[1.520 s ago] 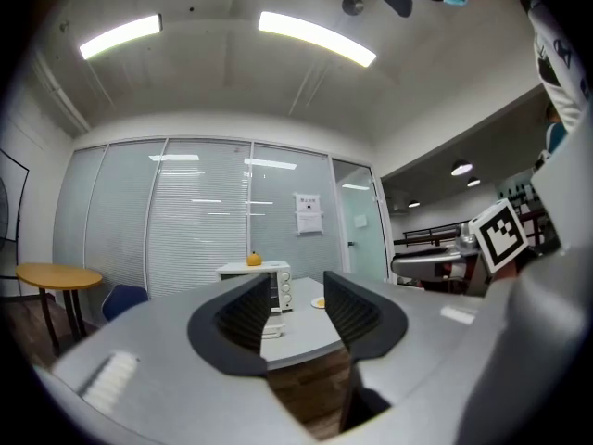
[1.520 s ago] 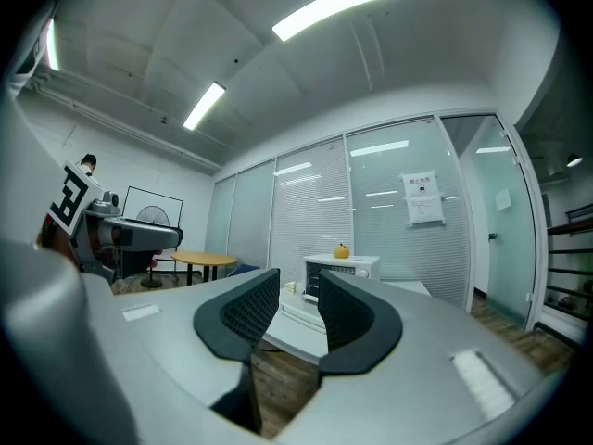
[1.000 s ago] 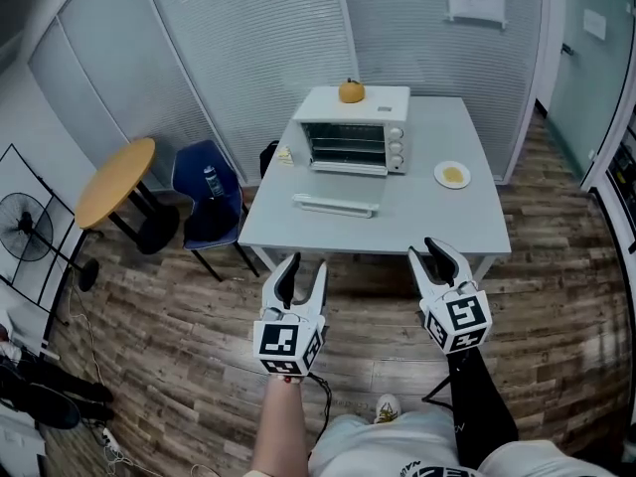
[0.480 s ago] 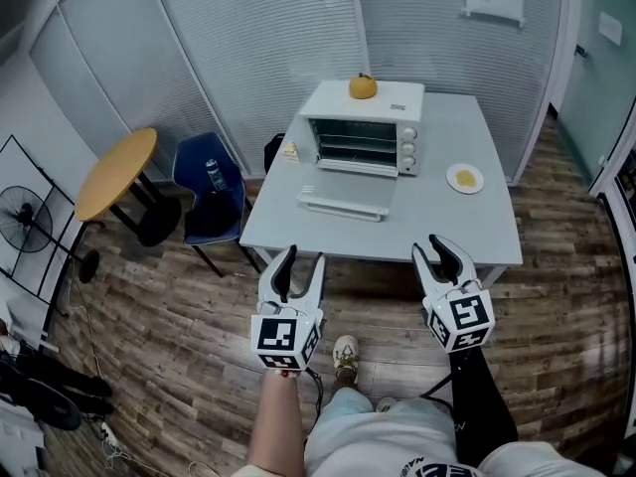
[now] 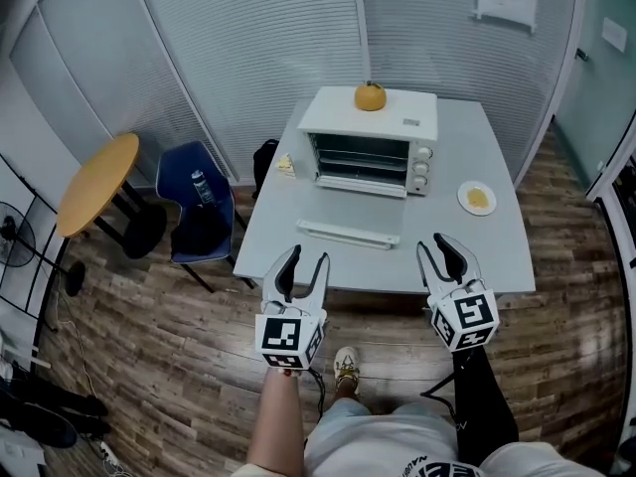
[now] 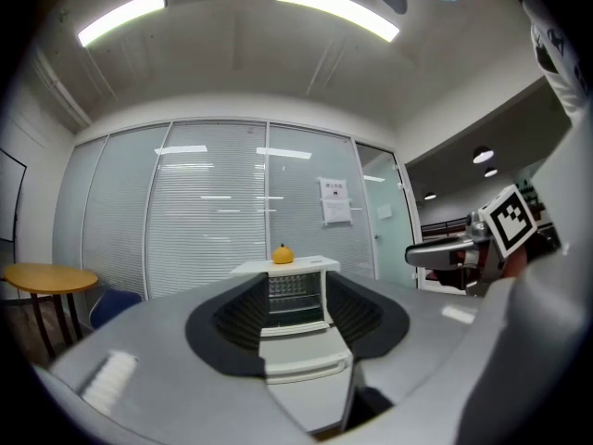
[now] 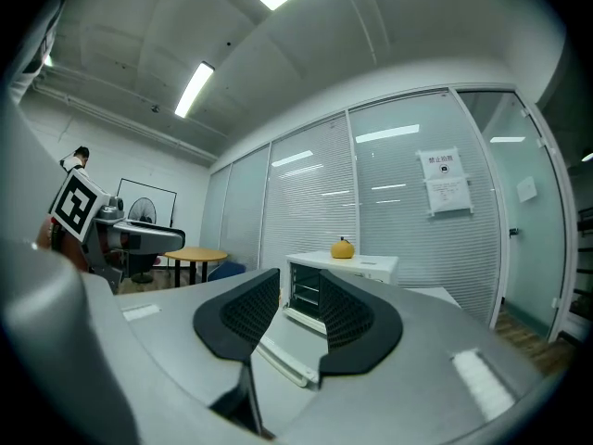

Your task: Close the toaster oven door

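A white toaster oven point(image 5: 369, 142) stands at the back of a grey table point(image 5: 497, 251), with its door point(image 5: 353, 219) folded down flat toward me and the racks showing. An orange fruit point(image 5: 370, 95) sits on its roof. My left gripper point(image 5: 300, 269) hovers open in front of the table's near edge, left of centre, with nothing between its jaws. My right gripper point(image 5: 448, 257) is open and empty at the near edge, to the right. Both gripper views look along the jaws at the oven point(image 6: 295, 290) point(image 7: 329, 286) and its lowered door point(image 6: 301, 350) point(image 7: 289, 350).
A small plate point(image 5: 477, 198) with a yellow item lies on the table right of the oven. A blue chair point(image 5: 194, 207) holding a bottle and a round wooden table point(image 5: 96, 182) stand to the left. Glass walls with blinds close the back. Floor is wood.
The view has advanced toward the table, so oven and table appear nearer. Both grippers stay held in front of me, open, now at the table's near edge.
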### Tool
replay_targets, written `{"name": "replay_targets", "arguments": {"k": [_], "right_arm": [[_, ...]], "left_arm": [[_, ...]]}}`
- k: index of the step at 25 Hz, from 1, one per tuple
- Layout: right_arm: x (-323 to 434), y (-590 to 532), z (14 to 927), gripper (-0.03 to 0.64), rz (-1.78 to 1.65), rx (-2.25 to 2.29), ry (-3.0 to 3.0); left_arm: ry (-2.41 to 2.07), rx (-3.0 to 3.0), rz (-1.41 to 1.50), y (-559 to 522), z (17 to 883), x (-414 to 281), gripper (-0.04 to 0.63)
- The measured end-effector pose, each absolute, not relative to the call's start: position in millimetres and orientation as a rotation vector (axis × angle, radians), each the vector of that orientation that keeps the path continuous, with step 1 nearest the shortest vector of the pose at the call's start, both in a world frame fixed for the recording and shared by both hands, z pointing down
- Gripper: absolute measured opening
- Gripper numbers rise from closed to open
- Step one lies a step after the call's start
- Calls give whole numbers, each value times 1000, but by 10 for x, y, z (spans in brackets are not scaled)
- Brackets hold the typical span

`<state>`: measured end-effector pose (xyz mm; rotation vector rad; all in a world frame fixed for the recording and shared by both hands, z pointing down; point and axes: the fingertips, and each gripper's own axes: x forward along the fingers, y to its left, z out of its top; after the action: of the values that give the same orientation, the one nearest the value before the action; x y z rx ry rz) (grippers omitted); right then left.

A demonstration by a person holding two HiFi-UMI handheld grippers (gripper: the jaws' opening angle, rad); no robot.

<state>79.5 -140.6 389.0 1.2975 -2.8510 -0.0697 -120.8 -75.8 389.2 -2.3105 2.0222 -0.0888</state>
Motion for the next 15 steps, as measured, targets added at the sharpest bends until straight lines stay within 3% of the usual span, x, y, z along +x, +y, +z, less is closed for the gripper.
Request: {"name": "replay_targets", "arguments": {"k": [15], "right_arm": [[-88, -2712, 4188, 112, 46, 1409, -2722]], "left_arm": [[1865, -2539, -230, -2300, 4334, -1991, 206]]}}
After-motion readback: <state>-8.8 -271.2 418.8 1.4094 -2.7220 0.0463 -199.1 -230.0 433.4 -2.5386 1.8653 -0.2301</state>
